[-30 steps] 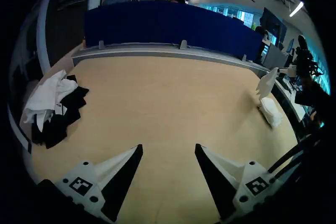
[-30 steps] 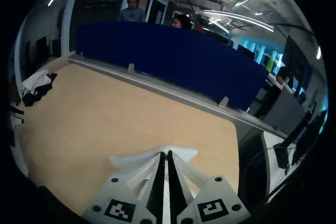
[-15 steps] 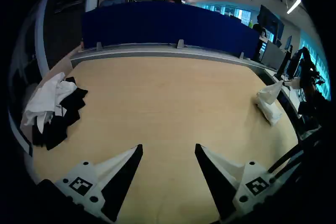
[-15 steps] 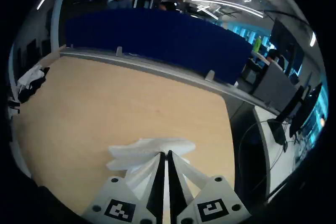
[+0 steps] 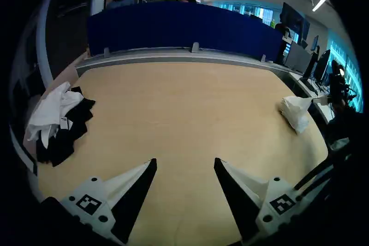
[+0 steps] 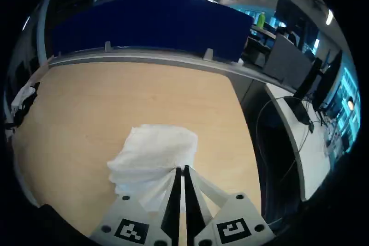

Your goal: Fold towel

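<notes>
My right gripper [image 6: 182, 168] has its fingers pressed together on the near edge of the white towel [image 6: 154, 153], with a thin strip of cloth showing between them. The towel lies as a folded, slightly bunched bundle on the light wooden desk [image 6: 106, 103], close to the desk's right-hand edge. In the left gripper view I see the same towel [image 5: 294, 111] far off at the right end of the desk. My left gripper [image 5: 184, 160] hovers over bare wood with its fingers spread wide and nothing between them. A pile of white and black clothes [image 5: 57, 121] sits at the desk's left end, well apart from the towel. A blue partition [image 5: 184, 27] runs along the far edge.
</notes>
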`<action>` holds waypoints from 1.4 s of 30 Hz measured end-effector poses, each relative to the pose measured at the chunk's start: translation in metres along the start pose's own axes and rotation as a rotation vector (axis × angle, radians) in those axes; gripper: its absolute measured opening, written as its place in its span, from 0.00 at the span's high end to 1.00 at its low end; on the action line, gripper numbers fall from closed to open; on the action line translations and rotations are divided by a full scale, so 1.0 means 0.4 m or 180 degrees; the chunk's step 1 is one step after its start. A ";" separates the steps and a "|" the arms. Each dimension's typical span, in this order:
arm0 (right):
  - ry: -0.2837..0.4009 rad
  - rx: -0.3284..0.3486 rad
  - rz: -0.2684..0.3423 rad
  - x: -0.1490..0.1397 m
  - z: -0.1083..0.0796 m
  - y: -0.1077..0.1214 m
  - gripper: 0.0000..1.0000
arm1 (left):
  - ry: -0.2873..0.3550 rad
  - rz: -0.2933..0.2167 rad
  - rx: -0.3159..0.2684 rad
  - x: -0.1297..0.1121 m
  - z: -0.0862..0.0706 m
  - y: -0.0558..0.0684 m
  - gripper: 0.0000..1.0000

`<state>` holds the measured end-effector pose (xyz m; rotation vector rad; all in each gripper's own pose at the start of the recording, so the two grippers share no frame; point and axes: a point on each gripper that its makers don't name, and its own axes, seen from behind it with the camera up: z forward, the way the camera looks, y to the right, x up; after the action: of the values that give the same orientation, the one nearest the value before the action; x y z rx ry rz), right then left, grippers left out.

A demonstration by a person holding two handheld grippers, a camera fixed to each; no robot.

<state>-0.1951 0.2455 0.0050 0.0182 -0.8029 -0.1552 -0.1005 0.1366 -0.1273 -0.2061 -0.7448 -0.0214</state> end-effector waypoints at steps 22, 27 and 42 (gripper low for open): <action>-0.0559 -0.0352 0.0384 -0.240 0.081 0.033 0.89 | -0.0015 0.0043 0.0046 -0.012 -0.011 -0.008 0.08; -0.0536 -0.0408 0.0358 -0.245 0.063 0.041 0.69 | -0.0008 0.0030 0.0052 -0.011 -0.013 -0.012 0.08; -0.0132 -0.0142 0.0246 -0.162 0.014 -0.024 0.02 | 0.0014 0.0036 0.0009 -0.003 -0.018 -0.003 0.08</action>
<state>-0.2448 0.2457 -0.0382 -0.0583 -0.8401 -0.1007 -0.0968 0.1342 -0.1330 -0.2075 -0.7392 -0.0101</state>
